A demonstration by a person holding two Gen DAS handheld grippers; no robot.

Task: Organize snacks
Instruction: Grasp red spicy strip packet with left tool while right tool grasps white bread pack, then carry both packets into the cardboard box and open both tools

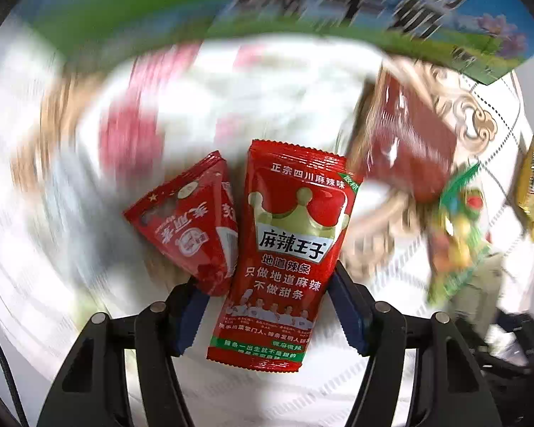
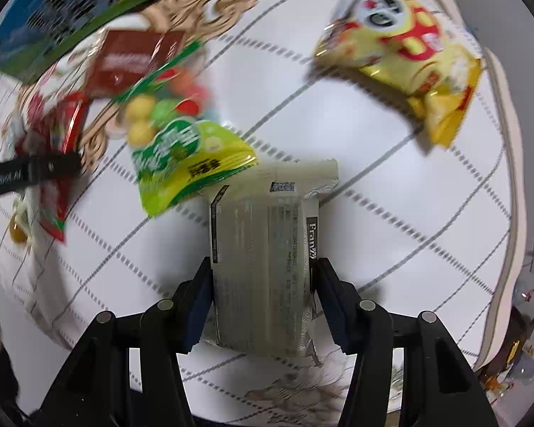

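In my left gripper [image 1: 272,311] I have the red spicy-strip pouch [image 1: 284,249], its long axis running straight out along the fingers [image 1: 345,306], which press its two long edges near the lower half; a second, smaller red packet [image 1: 192,224] sits wedged against the left pad and leans off to the left (I judge it caught in the same pinch, though I can't tell how firmly). My right gripper [image 2: 263,306] has its fingers [image 2: 199,299] narrowed on a pale cream wafer pack [image 2: 267,249], back side up, also lengthwise along the fingers, its far end just touching the green gummy bag [image 2: 185,156] lying on the white quilted counter [image 2: 391,213]. Beyond that the brown sachet [image 2: 135,60] and a yellow chip bag [image 2: 398,57] lie loose, the chip bag well apart to the right. The blue-and-green carton [image 1: 356,3] stands at the far edge; in the left view it fills the top of frame, so I take the left hand as nearer to it. Both views are smeared by motion, so I read both loads as lifted and in transit. Since each pack points forward, the coming drop should be nose-first, and the looser small packet is the one I'd watch for slipping.
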